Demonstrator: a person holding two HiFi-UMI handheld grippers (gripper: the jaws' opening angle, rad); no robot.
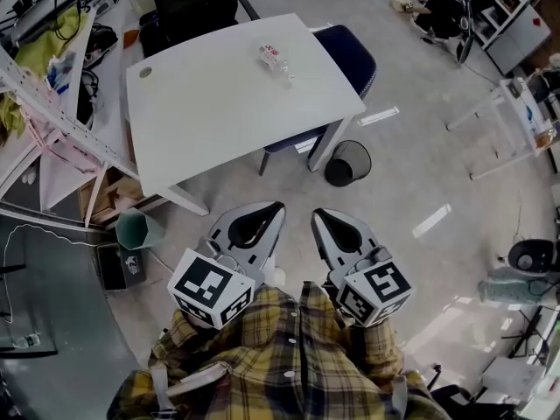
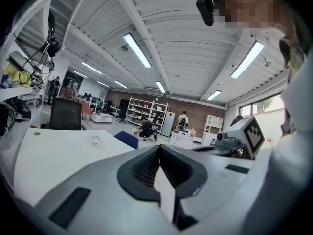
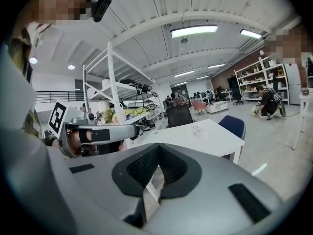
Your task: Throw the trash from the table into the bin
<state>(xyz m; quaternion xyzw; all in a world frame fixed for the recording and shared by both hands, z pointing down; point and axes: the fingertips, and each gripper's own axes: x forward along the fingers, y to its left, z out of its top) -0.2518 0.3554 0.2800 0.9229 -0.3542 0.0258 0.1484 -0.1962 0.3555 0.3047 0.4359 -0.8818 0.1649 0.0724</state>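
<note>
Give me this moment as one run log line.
stage: trash not yet picked | left gripper: shut, empty | right gripper: shut, empty | trash: on white table | black bin: floor beside table

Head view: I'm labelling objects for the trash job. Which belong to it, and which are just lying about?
Job: clear plastic trash, white table, black mesh bin.
Lying about: blue chair, black office chair.

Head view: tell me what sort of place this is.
Probably an open-plan office or lab workspace: a white table with a black office chair behind it, a rack cluttered with cables and gear on the left, and a black mesh bin on the floor.
</note>
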